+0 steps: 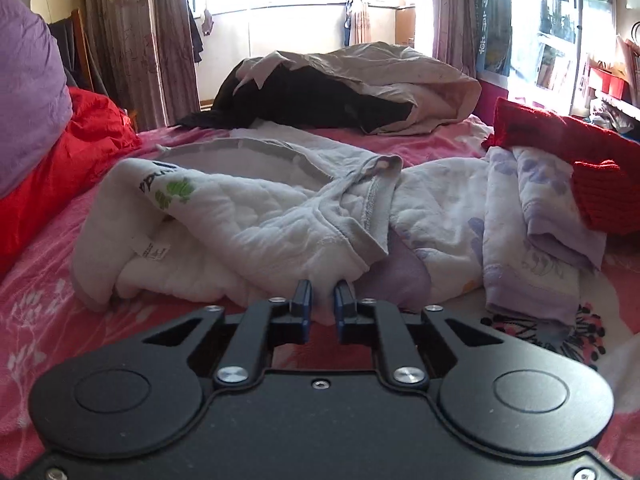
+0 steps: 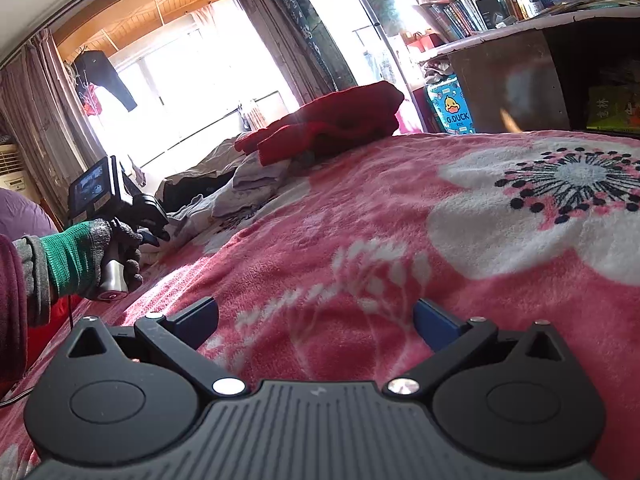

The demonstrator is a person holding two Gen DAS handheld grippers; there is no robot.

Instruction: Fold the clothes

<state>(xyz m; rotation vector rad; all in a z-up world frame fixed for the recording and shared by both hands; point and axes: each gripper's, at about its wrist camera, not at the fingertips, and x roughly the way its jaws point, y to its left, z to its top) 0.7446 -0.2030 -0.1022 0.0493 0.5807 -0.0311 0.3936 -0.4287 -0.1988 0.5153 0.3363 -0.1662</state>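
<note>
The left gripper (image 1: 323, 294), fingers nearly together, pinched the near edge of the white garment (image 1: 224, 216) crumpled mid-bed on the pink blanket (image 2: 360, 208). A red sweater (image 1: 560, 140) lay further right. The right gripper (image 2: 316, 320) hovered spread wide, empty.

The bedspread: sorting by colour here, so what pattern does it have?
Pink bedspread with white flowers and black-dotted centres, clearest in the right wrist view.

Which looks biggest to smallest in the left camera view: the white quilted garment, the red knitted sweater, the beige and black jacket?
1. white quilted garment, though it lies nearest the camera
2. beige and black jacket, farther back, so perhaps truly larger
3. red knitted sweater, partly cut off at the frame edge
</note>
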